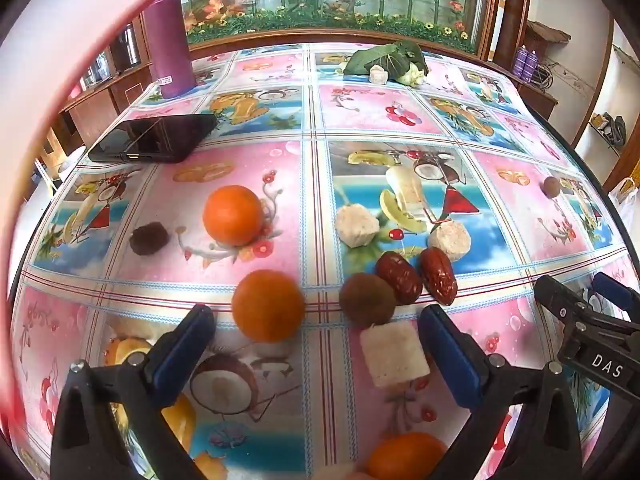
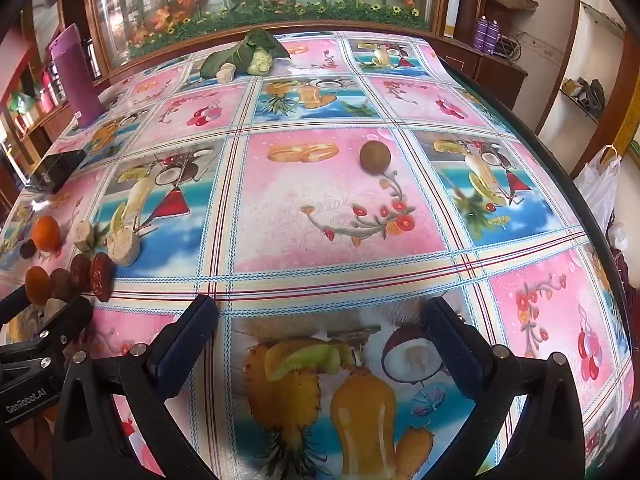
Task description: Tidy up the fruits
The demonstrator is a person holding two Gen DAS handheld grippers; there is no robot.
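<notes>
The left gripper [image 1: 316, 344] hung over the near part of the table with its blue-padded jaws spread wide and nothing pinched between them; an orange [image 1: 267, 306] and a pale cut cube [image 1: 394, 354] lay on the cloth in the gap, untouched. Just beyond sat a brown kiwi [image 1: 367, 299] touching two red dates [image 1: 418, 282], then two more pale chunks [image 1: 404, 232], a second orange [image 1: 233, 215] and a small dark fruit [image 1: 149, 238] to its left. A third orange [image 1: 404, 458] showed at the near edge. The right gripper [image 2: 320, 340] was likewise wide open and empty, hovering over bare patterned tablecloth [image 2: 340, 220], with a lone kiwi [image 2: 375, 155] well beyond it. Farther off stood a black phone [image 1: 154, 138], a purple bottle [image 1: 170, 46] and a leafy vegetable [image 1: 386, 60] at the far side. To my eye the sorting was hardly begun: kinds lay mixed in one loose cluster, one kiwi stranded apart, nothing in either tool.
</notes>
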